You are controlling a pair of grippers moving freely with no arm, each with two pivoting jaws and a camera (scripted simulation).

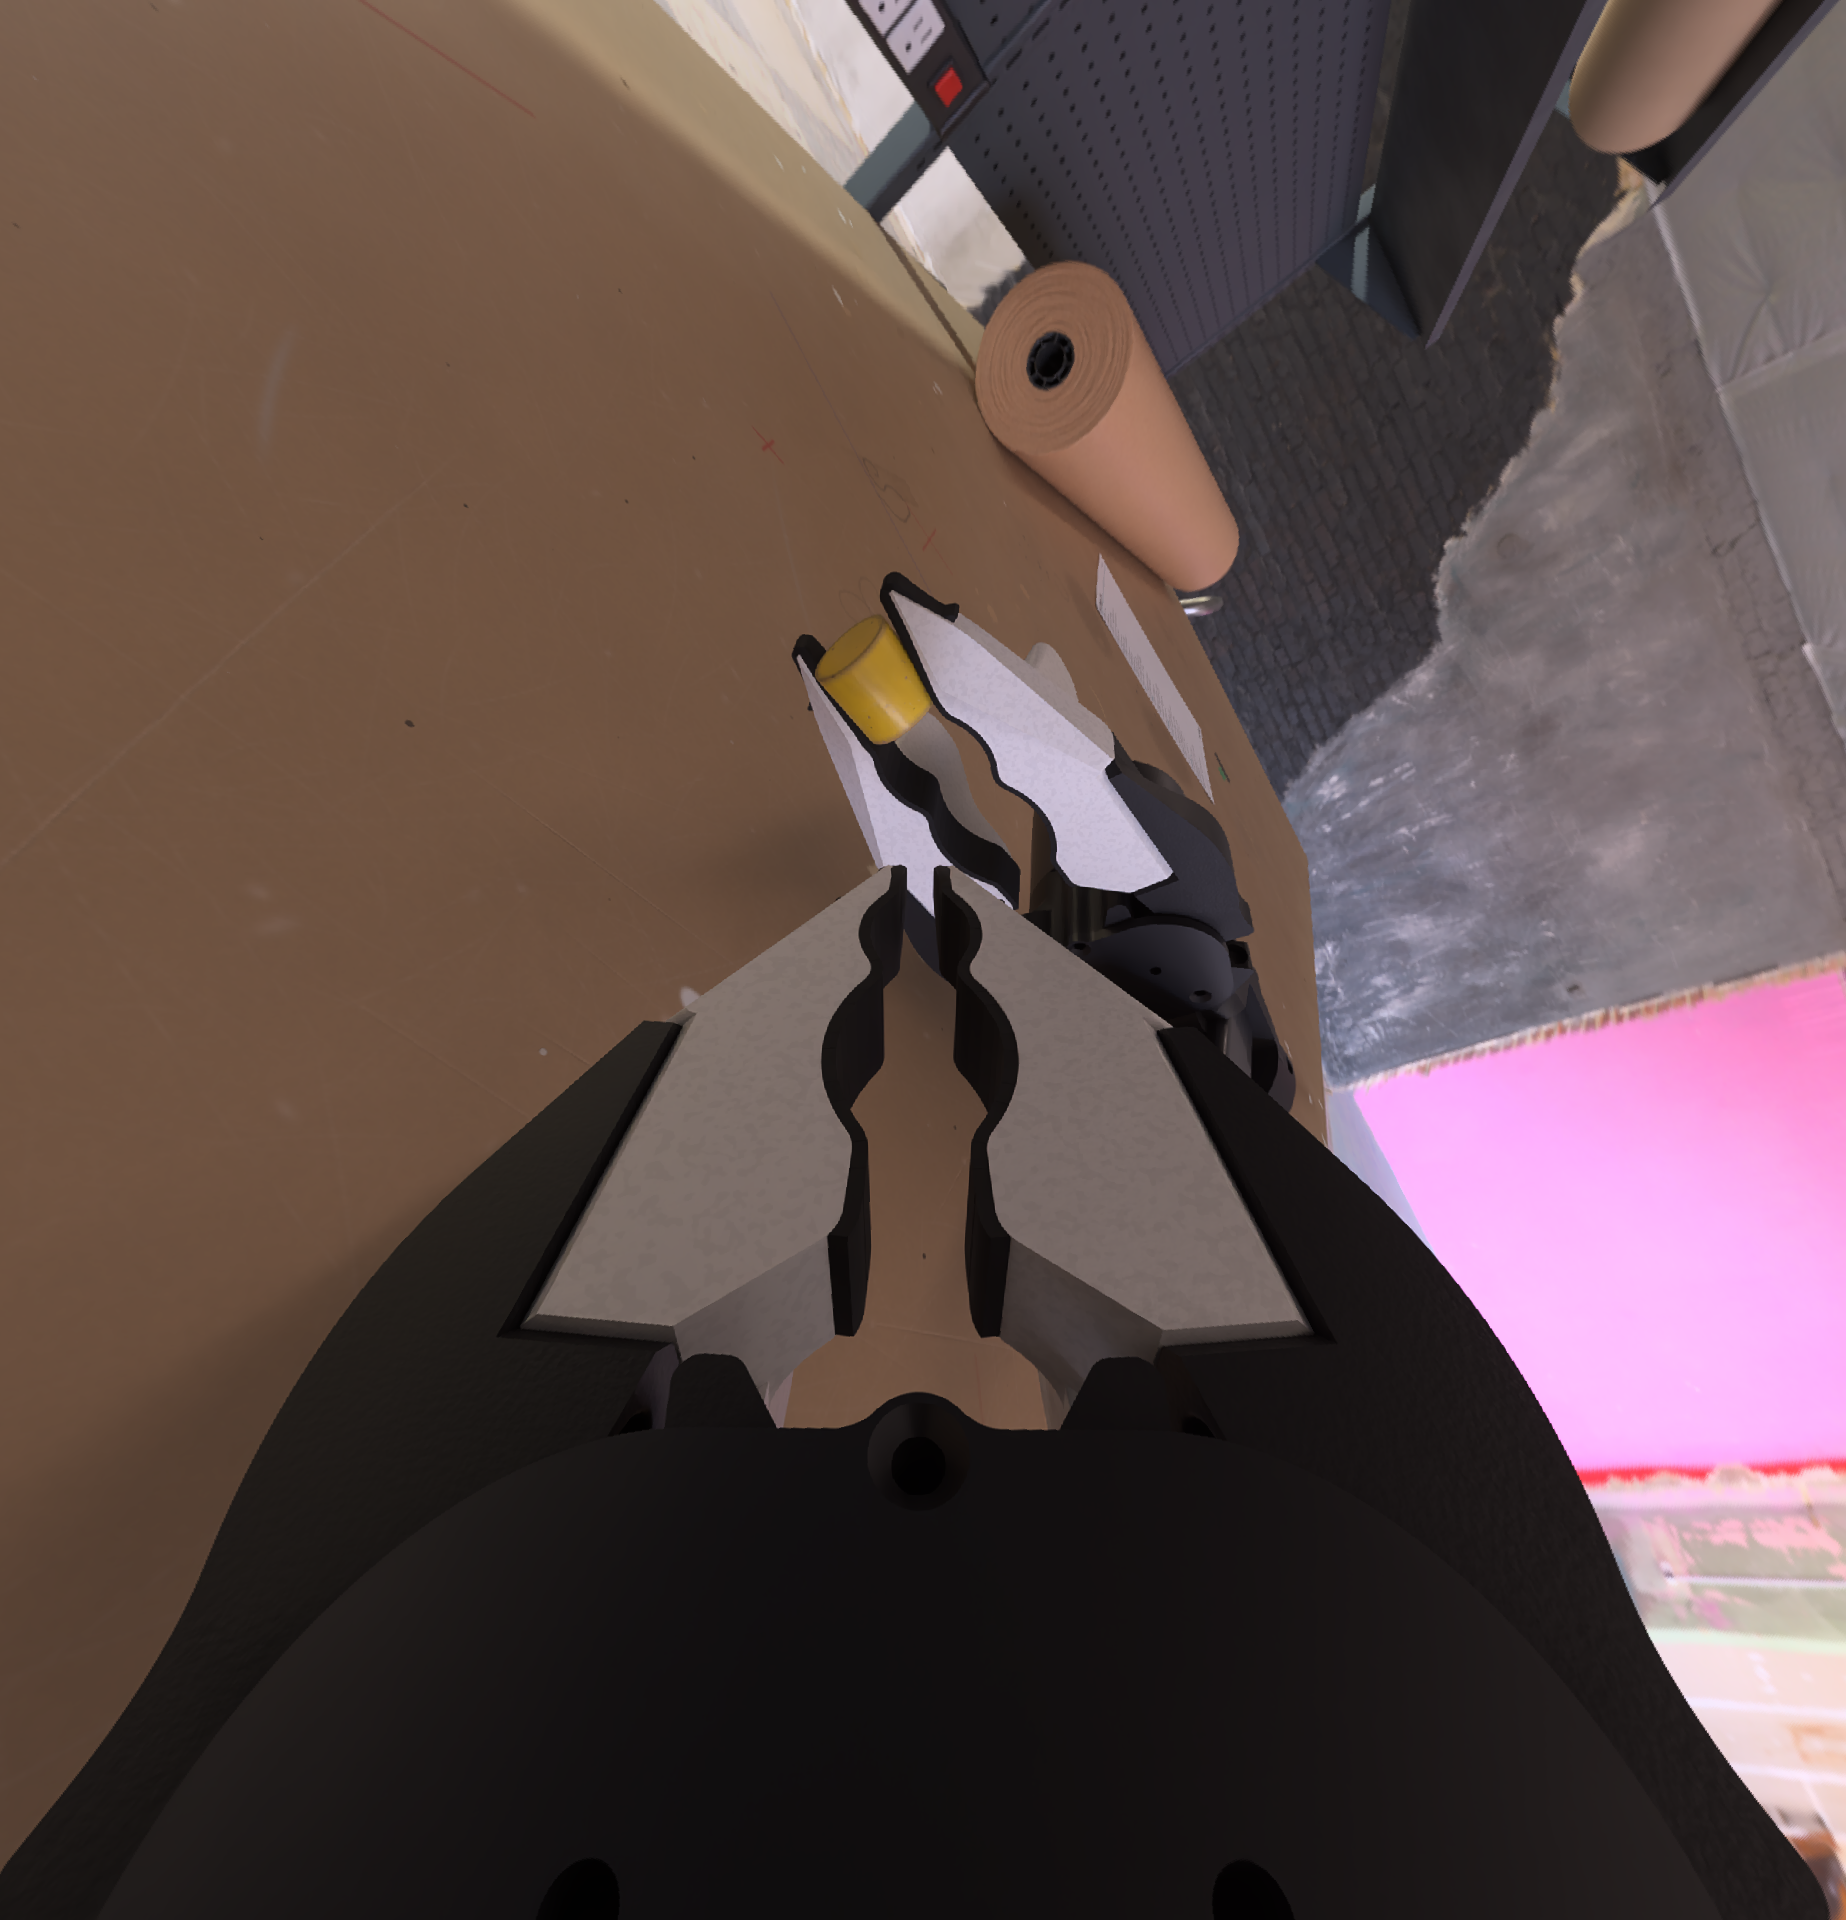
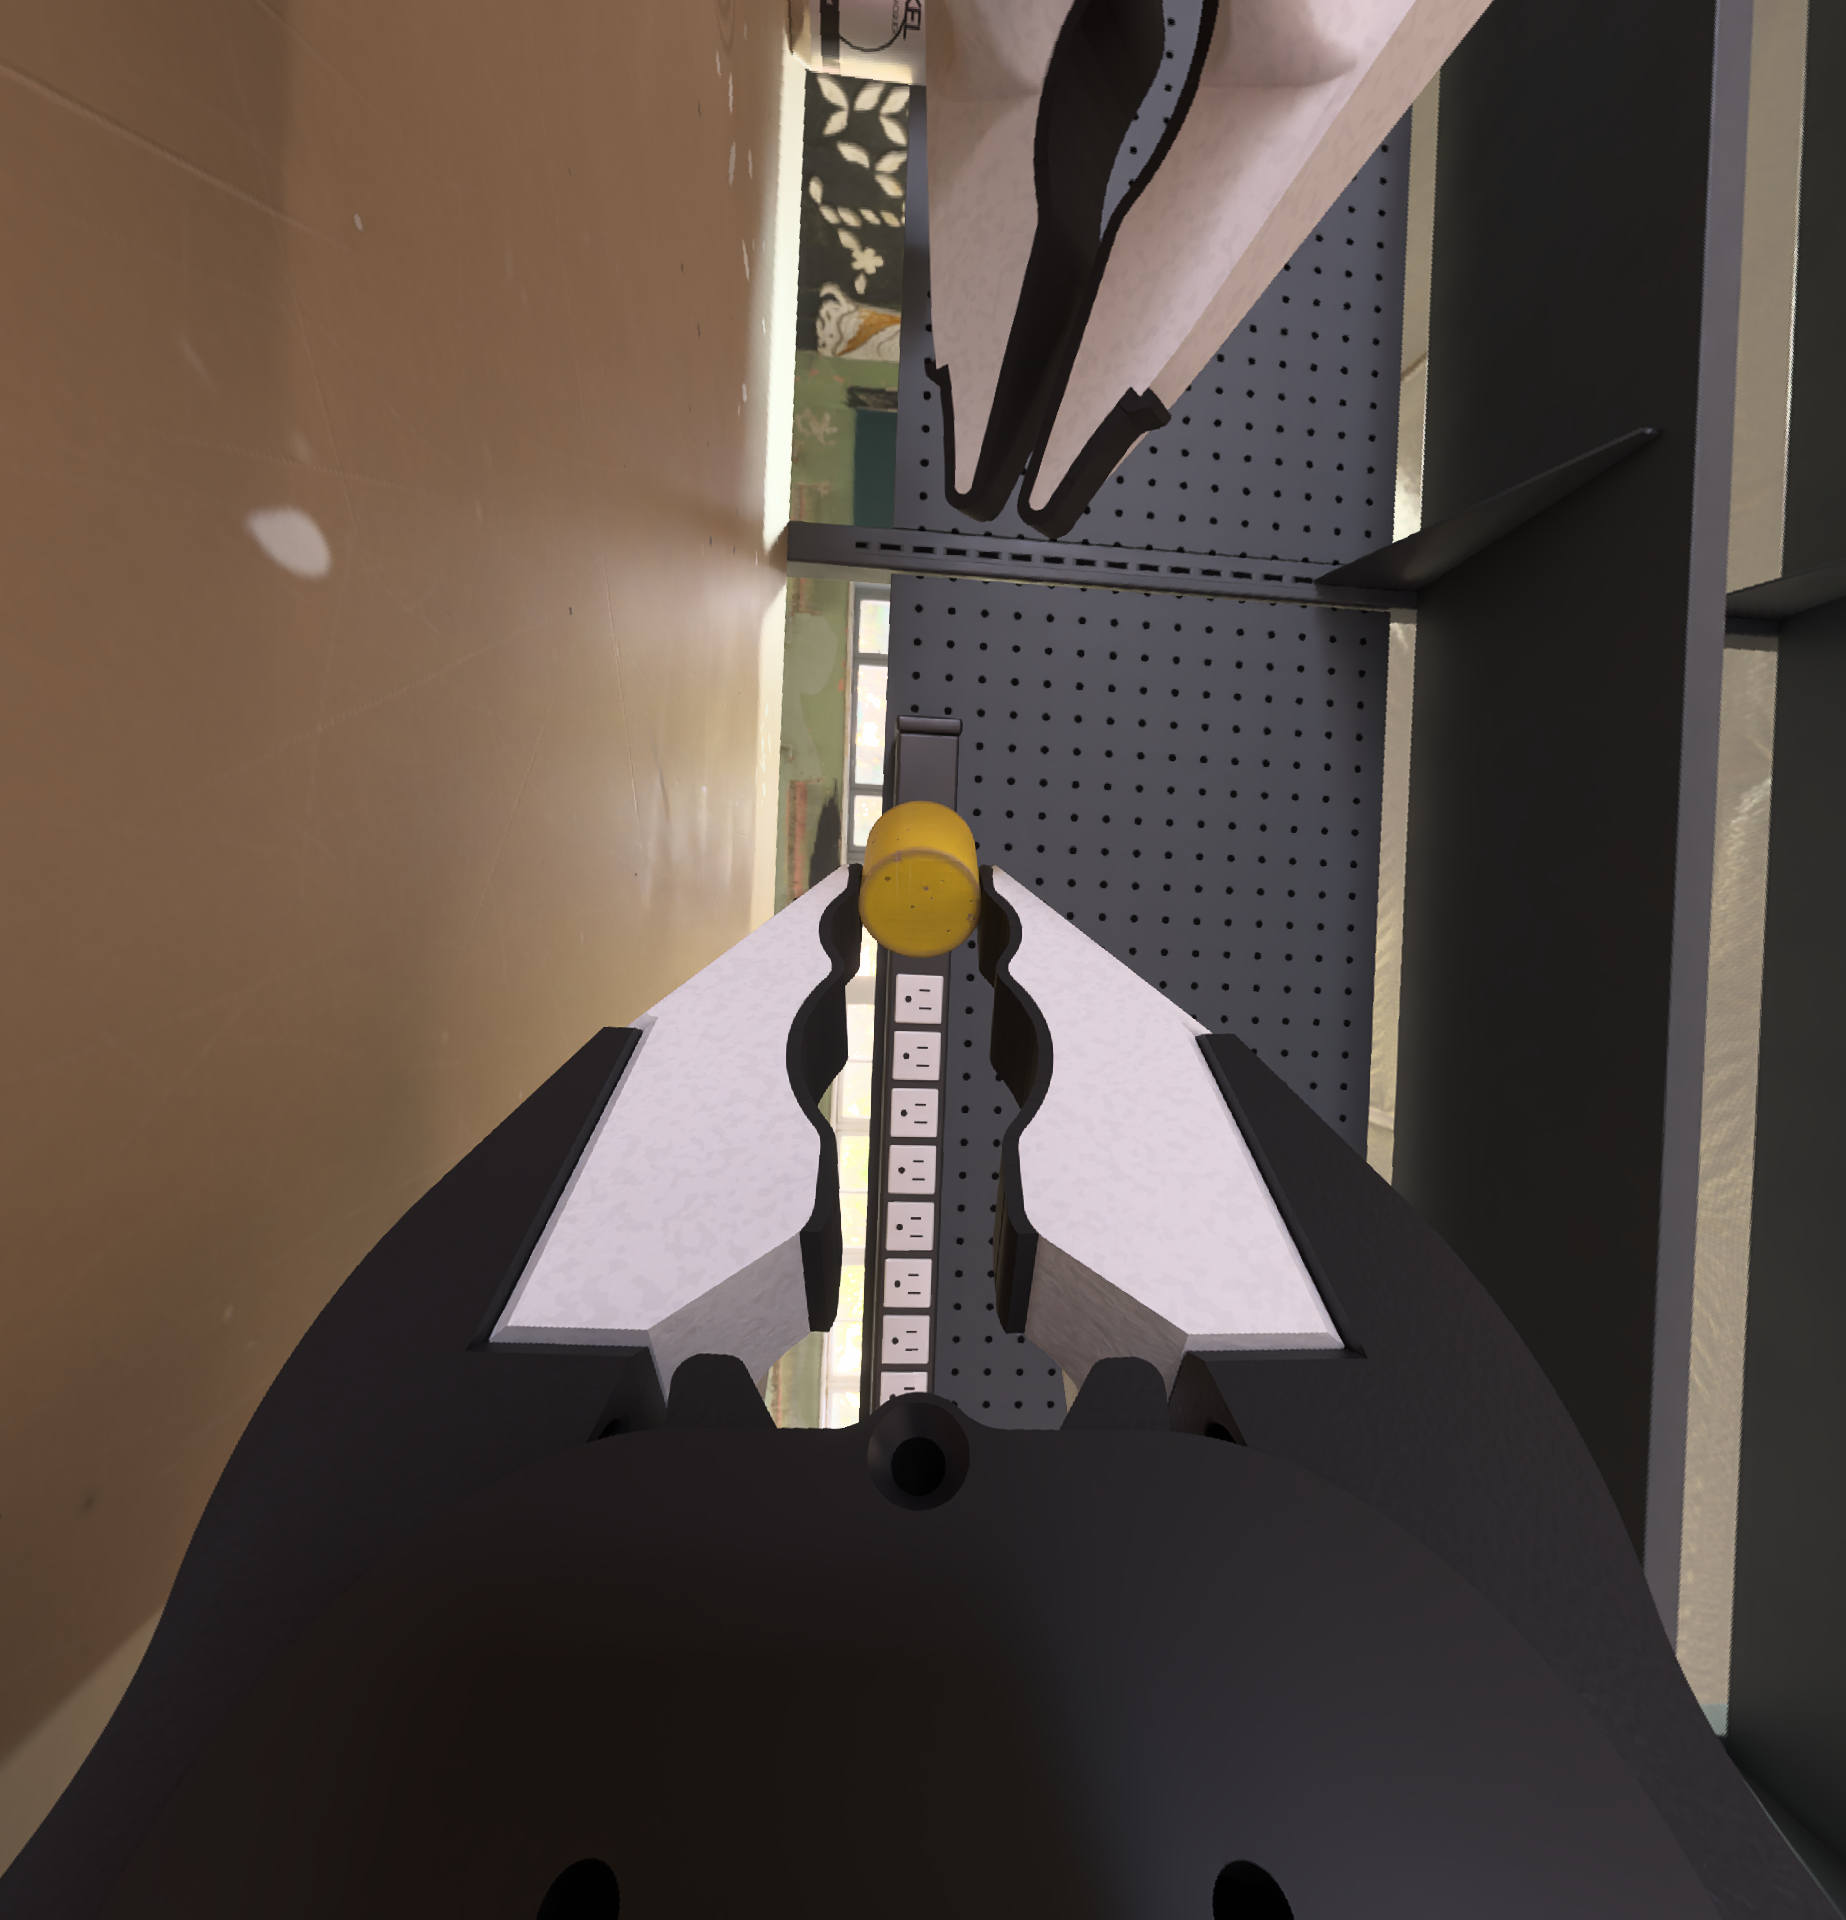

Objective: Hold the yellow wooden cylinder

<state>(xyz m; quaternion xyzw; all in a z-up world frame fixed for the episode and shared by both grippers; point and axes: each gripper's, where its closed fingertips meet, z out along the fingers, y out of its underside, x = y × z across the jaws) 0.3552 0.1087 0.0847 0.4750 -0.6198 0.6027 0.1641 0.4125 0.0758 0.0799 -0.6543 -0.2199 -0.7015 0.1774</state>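
Note:
The yellow wooden cylinder (image 2: 917, 894) sits clamped between the fingertips of my right gripper (image 2: 919, 885), held off the brown table (image 2: 379, 623). In the left wrist view the same cylinder (image 1: 875, 681) shows between the white fingers of the right gripper (image 1: 852, 623), just ahead of my left gripper (image 1: 924, 883). My left gripper is shut and empty, its tips close behind the right gripper's fingers. It also shows at the top of the right wrist view (image 2: 1012, 504), closed, above and beyond the cylinder.
A roll of brown paper (image 1: 1095, 416) lies at the table's edge. A white slip of paper (image 1: 1147, 665) lies near it. A dark pegboard (image 2: 1158, 831) with a power strip (image 2: 914, 1143) and shelf brackets stands behind the table (image 1: 379, 520).

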